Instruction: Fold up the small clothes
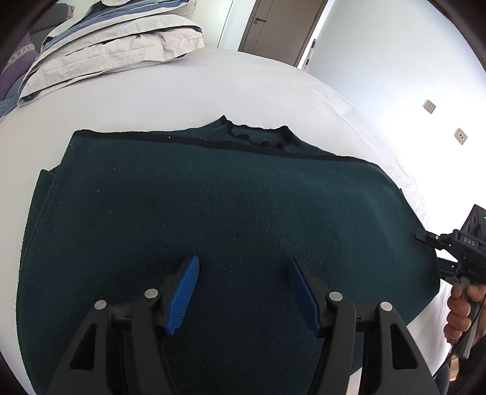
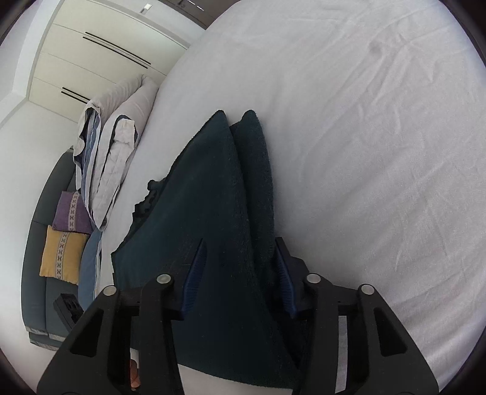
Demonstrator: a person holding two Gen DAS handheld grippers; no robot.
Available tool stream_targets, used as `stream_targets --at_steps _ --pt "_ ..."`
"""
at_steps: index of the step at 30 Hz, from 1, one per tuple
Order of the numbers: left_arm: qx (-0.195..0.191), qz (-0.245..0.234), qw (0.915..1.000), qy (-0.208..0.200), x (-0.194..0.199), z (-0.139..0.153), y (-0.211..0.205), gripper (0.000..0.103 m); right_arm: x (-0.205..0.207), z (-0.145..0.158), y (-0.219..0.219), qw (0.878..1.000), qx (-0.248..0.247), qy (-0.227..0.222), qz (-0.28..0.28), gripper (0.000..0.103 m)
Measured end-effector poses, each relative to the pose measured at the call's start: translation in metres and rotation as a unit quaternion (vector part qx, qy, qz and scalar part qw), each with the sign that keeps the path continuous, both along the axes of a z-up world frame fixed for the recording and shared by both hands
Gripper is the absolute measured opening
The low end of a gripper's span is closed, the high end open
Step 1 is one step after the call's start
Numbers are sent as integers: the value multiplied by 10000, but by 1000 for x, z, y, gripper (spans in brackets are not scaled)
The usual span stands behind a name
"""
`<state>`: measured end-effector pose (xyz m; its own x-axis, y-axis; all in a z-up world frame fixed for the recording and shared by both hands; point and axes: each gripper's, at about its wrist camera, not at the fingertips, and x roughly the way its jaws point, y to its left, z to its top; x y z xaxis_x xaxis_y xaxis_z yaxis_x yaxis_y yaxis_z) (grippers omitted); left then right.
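Note:
A dark green knit sweater [image 1: 212, 206] with a black neck trim lies folded on the white bed sheet [image 1: 212, 85]. My left gripper [image 1: 243, 264] hovers over the sweater's near part, open and empty, with blue pads [image 1: 185, 291]. My right gripper [image 1: 420, 235] shows at the sweater's right edge in the left wrist view. In the right wrist view the right gripper [image 2: 241, 252] is open, its jaws standing either side of the sweater's folded edge [image 2: 212, 212] without closing on it.
Folded striped bedding [image 1: 115, 42] lies at the far left of the bed, also in the right wrist view [image 2: 112, 145]. A sofa with purple and yellow cushions [image 2: 63, 255] stands beside the bed. A door [image 1: 273, 27] and a wall are beyond.

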<state>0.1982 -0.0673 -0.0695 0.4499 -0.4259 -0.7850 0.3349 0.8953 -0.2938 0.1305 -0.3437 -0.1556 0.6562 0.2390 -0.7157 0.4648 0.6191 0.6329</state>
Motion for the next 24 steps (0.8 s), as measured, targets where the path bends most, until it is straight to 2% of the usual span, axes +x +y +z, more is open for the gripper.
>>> stream_targets --at_steps 6,8,11,16,18,20,22,24 --pt "-229 52 9997 89 3 -2 7 63 9 -2 4 9997 -165 192 19 18" --pt "-244 36 9997 83 3 -3 8 63 10 2 9 9992 -352 205 16 16" --pt "-351 63 9992 154 5 -3 11 63 15 16 27 9955 -894 305 36 15" --pt "-828 128 9954 468 14 -4 23 63 32 55 67 9867 -1573 208 342 13" --pt "-1229 235 9893 754 20 -3 36 61 44 72 94 9819 -1780 110 633 13" --pt "-1705 361 9793 1028 26 1 52 60 59 89 133 9757 -1904 -26 1083 13" --pt "-2039 438 9714 1134 30 5 64 61 74 98 179 9649 -2048 -137 1638 13" --pt "-2358 440 9620 1307 34 4 73 63 90 93 223 9507 -2190 -102 2192 13"
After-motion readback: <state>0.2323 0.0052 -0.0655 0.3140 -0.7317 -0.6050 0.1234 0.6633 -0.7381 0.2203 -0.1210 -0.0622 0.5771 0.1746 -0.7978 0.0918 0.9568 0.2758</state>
